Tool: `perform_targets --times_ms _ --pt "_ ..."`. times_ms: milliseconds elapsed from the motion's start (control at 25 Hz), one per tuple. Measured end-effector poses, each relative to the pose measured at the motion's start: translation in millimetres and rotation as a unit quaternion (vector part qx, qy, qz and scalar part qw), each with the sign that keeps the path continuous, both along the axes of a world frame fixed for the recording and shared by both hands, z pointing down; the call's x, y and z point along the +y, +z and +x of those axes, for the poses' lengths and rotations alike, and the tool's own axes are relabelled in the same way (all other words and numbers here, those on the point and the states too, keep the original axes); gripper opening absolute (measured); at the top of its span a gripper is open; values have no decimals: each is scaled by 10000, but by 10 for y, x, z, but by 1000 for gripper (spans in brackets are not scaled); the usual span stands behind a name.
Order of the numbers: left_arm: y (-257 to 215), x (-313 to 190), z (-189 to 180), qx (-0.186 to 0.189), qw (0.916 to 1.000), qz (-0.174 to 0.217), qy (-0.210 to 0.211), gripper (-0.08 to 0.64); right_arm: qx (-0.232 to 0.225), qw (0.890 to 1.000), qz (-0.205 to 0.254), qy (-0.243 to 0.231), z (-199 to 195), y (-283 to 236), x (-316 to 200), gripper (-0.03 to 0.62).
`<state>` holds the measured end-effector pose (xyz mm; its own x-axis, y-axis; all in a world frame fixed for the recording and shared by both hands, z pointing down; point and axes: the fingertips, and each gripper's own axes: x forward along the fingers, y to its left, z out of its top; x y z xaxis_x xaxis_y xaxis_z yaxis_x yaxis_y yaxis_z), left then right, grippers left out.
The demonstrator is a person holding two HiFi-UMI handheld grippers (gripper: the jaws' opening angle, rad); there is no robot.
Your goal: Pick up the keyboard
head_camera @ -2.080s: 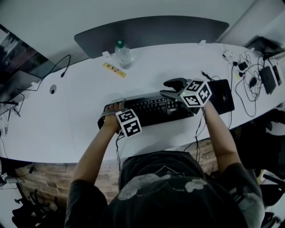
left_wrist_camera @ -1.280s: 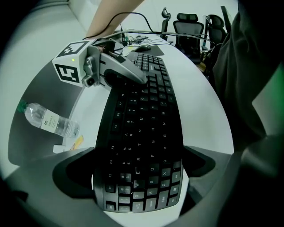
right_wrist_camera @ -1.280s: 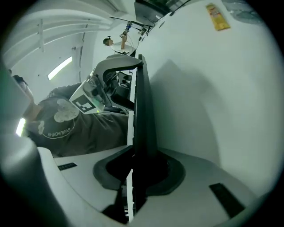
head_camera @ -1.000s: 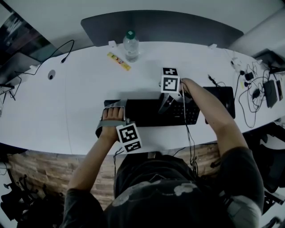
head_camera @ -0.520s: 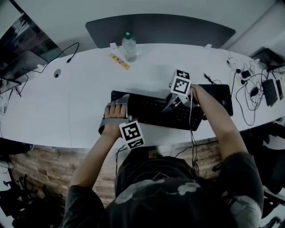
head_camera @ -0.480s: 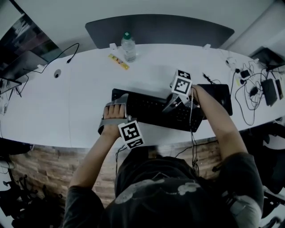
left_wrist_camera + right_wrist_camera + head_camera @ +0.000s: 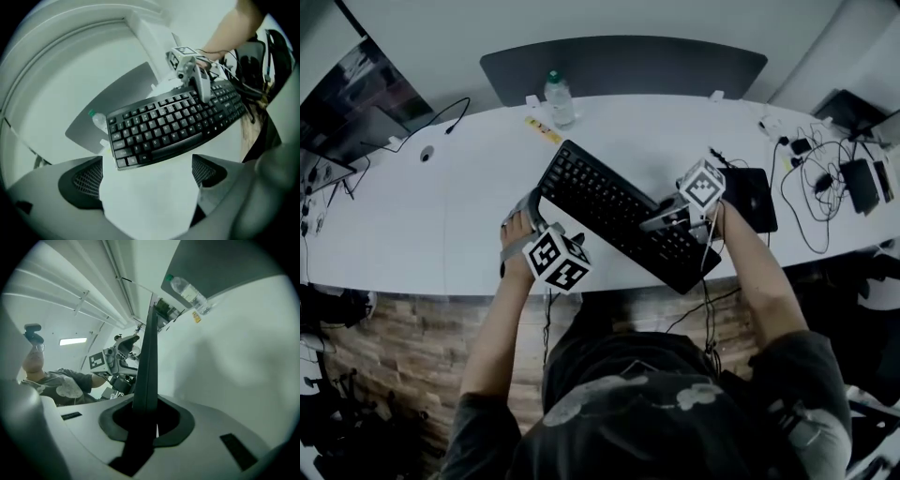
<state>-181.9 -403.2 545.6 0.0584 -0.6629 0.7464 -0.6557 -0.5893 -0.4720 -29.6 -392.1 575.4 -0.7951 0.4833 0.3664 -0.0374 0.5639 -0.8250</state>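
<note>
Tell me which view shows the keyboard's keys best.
The left gripper view: the keyboard faces the camera, its key rows clear, only a strip hidden by the right tool. The head view shows it nearly whole but smaller and slanted. The right gripper view shows only its thin edge, clamped between the jaws.

Black keyboard, white table, green-capped bottle.

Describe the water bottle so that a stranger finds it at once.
Start from the long white table and go to its far edge, by the dark grey panel. The bottle stands there upright: clear plastic, green cap, unlike the flat yellow strip beside it.
</note>
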Motion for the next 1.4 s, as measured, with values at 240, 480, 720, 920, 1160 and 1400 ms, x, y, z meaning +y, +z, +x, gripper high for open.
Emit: perform_targets --times_ms 240,480,720,920,1160,1400 --pt "-97 320 114 1395 9854 -57 -973 588 -658 9929 718 690 15 -323 135 72" --pt "-307 747 300 2389 9583 206 -1554 586 -802 9784 775 1738 190 -443 430 72" --pt "-402 1203 602 3029 9364 259 -1754 578 -1022 9592 1032 2425 405 -584 777 72" --pt "-425 1604 780 3220 9253 304 -1981 476 -865 9385 1228 3110 678 -744 1039 72" --pt "-534 2072 694 2765 9195 997 -2610 26 -862 9070 2048 3577 886 -915 1317 72" --pt "-443 2439 776 2800 9224 883 -2509 3 -886 8926 2076 3903 924 -819 1692 71"
